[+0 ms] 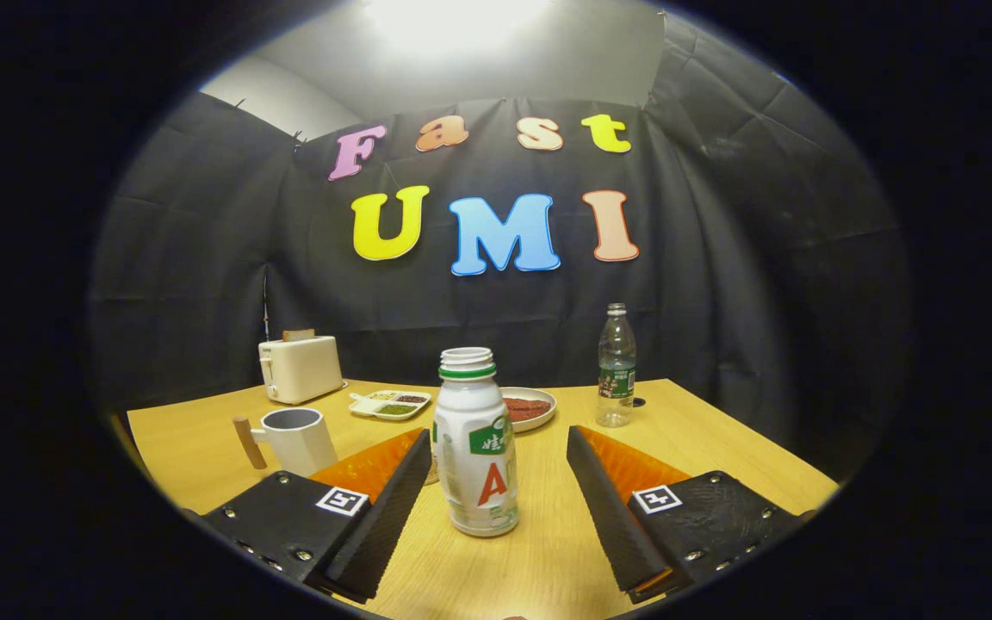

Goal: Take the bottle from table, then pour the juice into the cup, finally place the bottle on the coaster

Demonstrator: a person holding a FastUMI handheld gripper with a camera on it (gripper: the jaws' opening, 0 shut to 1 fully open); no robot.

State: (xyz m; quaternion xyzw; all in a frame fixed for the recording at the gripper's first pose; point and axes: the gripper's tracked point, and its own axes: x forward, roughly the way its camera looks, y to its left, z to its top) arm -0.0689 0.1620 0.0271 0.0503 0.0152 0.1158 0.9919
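In the gripper view, the gripper (496, 482) holds its fingers wide apart, touching nothing; the uncapped white plastic juice bottle with a green neck ring (474, 441) stands upright on the pale wooden table (720, 439) between them; a white mug with a wooden handle (294, 439) sits beyond the left finger; a clear water bottle (616, 365) stands farther back

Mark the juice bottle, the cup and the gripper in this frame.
juice bottle (476, 448), gripper view, on its labelled body, between the fingers.
cup (296, 439), gripper view, on its white side wall.
gripper (500, 508), gripper view, open, midway between its fingertips.
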